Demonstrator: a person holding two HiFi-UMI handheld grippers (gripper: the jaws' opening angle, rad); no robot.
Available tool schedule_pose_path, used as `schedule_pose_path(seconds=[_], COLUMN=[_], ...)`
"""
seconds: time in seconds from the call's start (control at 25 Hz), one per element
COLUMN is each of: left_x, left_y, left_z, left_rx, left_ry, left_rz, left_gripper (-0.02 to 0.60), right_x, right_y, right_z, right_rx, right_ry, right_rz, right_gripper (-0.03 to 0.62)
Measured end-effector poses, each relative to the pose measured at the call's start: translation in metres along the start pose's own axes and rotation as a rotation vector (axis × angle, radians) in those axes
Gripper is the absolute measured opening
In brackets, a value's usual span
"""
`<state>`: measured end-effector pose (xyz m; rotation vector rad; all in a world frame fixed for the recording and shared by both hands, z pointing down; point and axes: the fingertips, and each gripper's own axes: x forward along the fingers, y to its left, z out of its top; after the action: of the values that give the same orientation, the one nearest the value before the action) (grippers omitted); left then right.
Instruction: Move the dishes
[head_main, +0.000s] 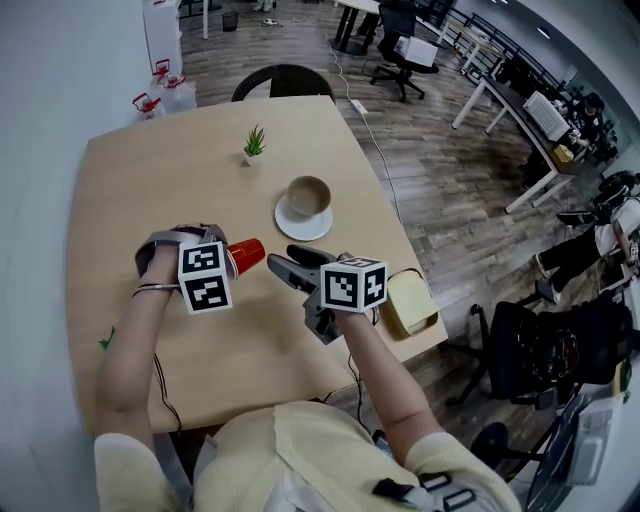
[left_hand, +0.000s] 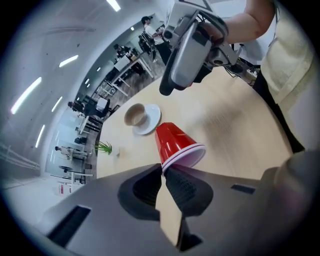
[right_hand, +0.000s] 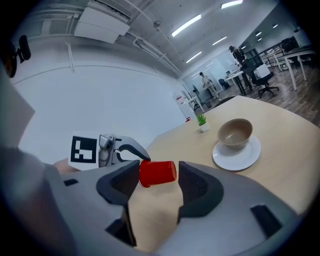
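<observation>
The worktop fills the middle of the head view. The left gripper is clenched and the right gripper is released and empty. A saucer bearing a bowl sits above centre. The red cup, at centre frame, is pinched by its rim in the left gripper.

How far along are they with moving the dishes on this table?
Nothing looks finished so far. In hand: the left gripper pinches the red cup by its rim, the cup tipped on its side, while the right gripper is open and points at it. Left to do: the bowl sits on its saucer further back, with no gripper on either.
</observation>
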<state>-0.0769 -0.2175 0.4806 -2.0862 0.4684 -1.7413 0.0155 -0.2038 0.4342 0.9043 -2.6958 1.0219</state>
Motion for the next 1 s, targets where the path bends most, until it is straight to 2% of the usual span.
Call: schedule_pose_path(seconds=[0.2, 0.28, 0.56, 0.76, 0.88, 1.0], left_x=[-0.002, -0.001, 0.001, -0.002, -0.004, -0.007], left_y=[-0.011, -0.015, -0.021, -0.036, -0.048, -0.061], left_z=[-0.014, -0.019, -0.042, -0.055, -0.062, -0.066], left_rx=[-0.065, -0.066, -0.07, -0.092, -0.132, -0.209], left_ry=[0.097, 0.13, 0.251, 0.322, 0.375, 0.438], left_rz=[-0.154, -0.2, -0.296, -0.429, -0.523, -0.635], left_gripper=[0.037, 0.037, 0.037, 0.037, 0.037, 0.037], right_x=[0.002, 0.004, 0.009, 0.012, 0.016, 0.018], right_y=[0.009, 0.013, 0.021, 0.028, 0.033, 0.036], right_z=[-0.016, -0.02, -0.04, -0.053, -0.06, -0.066], right_rx=[-0.024, -0.027, -0.115, -0.168, -0.19, -0.216], right_ry=[0.05, 0.064, 0.144, 0.191, 0.217, 0.241], right_rz=[0.019, 0.027, 0.011, 0.014, 0.024, 0.027], right_gripper=[0.249, 0.245, 0.244, 0.244, 0.244, 0.244])
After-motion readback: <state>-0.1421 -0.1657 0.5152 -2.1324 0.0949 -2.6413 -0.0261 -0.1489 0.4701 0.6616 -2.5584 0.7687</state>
